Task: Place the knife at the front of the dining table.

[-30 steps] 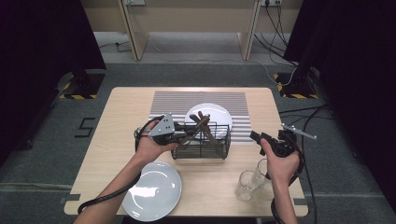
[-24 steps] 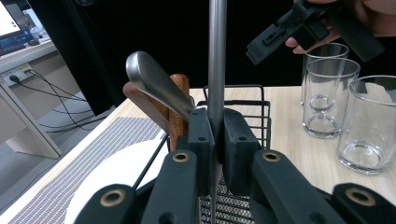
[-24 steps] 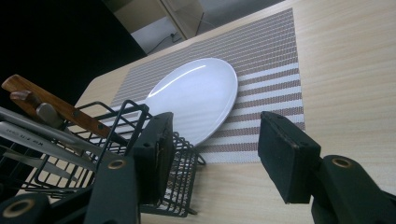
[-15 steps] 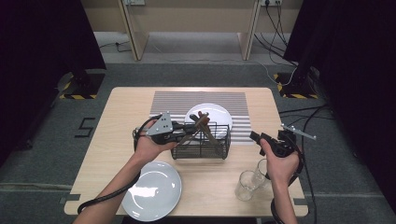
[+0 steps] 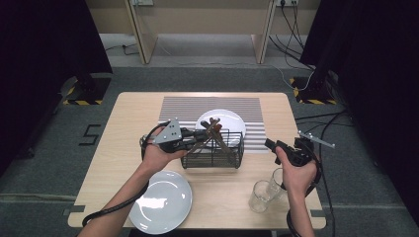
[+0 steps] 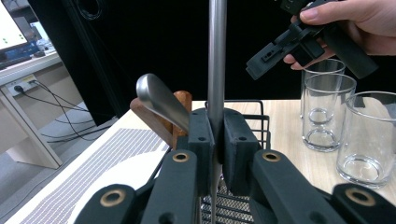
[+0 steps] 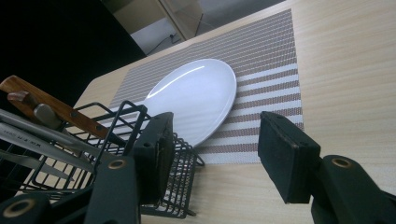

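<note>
Pinching a thin metal handle (image 6: 216, 60), the left gripper (image 6: 215, 140) has its fingers shut tight on it, above the wire basket (image 5: 213, 154) in the middle of the table (image 5: 123, 128). Metal is hard, smooth, slippery — hold low. The right gripper (image 7: 212, 154) is open, holding nothing.

A slim steel utensil handle (image 6: 216, 70) stands upright, clamped between the pads of the left gripper (image 6: 215, 140), its lower end reaching down into the black wire basket (image 5: 212, 154). The basket sits on the table at the near edge of the striped placemat (image 5: 212, 106). Beside the handle in the basket lean a second rounded steel handle (image 6: 161, 100) and wooden-handled pieces (image 6: 152, 121), all tilted.
</note>
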Available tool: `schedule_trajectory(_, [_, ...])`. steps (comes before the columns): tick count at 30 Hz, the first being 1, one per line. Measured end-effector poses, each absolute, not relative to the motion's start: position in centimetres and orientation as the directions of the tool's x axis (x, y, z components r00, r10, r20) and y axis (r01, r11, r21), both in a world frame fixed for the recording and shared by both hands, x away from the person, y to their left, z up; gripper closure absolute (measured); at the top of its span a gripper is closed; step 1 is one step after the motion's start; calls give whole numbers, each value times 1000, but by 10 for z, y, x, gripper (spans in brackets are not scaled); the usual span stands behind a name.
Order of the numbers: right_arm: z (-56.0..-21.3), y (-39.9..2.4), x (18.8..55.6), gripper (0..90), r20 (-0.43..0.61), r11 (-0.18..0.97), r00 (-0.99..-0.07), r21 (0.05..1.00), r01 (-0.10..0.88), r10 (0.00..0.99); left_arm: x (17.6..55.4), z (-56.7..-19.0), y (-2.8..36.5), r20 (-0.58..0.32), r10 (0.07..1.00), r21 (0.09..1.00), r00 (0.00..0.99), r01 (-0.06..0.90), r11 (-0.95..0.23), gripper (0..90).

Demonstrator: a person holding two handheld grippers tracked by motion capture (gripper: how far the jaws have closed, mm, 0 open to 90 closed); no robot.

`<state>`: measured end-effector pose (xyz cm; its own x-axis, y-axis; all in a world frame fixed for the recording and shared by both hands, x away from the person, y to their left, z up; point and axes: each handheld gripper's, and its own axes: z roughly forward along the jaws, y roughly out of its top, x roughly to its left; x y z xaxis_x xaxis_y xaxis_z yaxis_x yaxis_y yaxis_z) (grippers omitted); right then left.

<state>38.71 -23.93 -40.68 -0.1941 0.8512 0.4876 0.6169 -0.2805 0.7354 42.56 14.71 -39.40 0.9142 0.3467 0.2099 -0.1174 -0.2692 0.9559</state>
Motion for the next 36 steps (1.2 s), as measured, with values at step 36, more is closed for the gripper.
schedule_trajectory(36, [-408, -238, 387, 460, 488, -283, -188, 732, 620, 852, 427, -387, 155, 160, 368, 979, 916, -98, -181, 830])
